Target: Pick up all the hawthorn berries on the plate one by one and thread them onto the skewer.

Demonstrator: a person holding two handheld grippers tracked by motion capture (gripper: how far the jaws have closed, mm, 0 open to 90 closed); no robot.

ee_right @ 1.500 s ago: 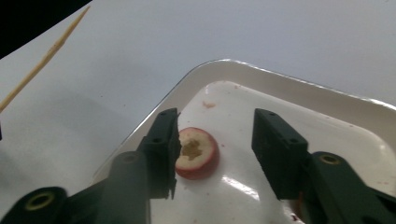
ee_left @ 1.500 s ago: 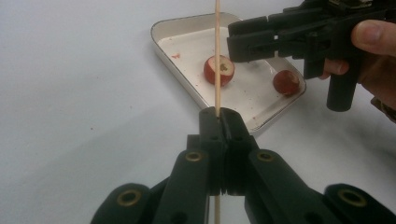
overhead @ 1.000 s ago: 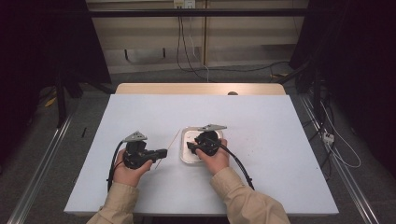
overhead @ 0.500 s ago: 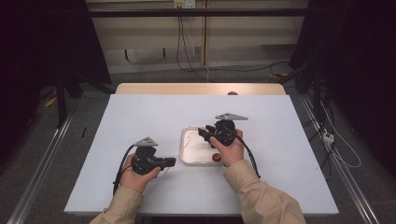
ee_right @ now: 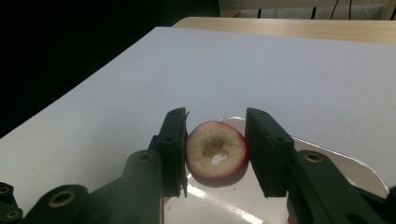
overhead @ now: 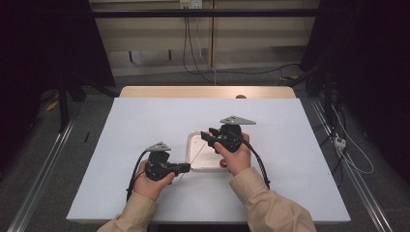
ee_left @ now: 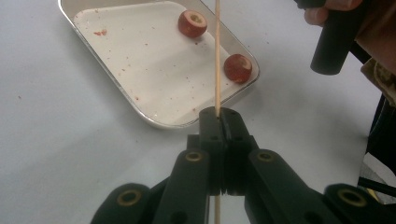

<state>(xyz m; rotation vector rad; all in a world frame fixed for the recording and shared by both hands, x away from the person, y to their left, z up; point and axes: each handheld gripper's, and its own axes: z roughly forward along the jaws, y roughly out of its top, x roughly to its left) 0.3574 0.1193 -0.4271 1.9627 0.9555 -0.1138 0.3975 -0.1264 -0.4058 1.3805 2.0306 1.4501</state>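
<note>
Item: skewering job, as we judge it, early stage w/ nothing threaded yet.

- Left gripper [ee_left: 219, 122]: jaws clamped on wooden skewer [ee_left: 217, 56], bare.
- Right gripper [ee_right: 215, 149]: jaws closed on cored fruit slice [ee_right: 216, 151], held above tray [ee_left: 154, 120].
- Tray contents: two red fruit pieces [ee_left: 192, 23] [ee_left: 237, 67], plus crumbs. We count three pcs left to thread.
</note>
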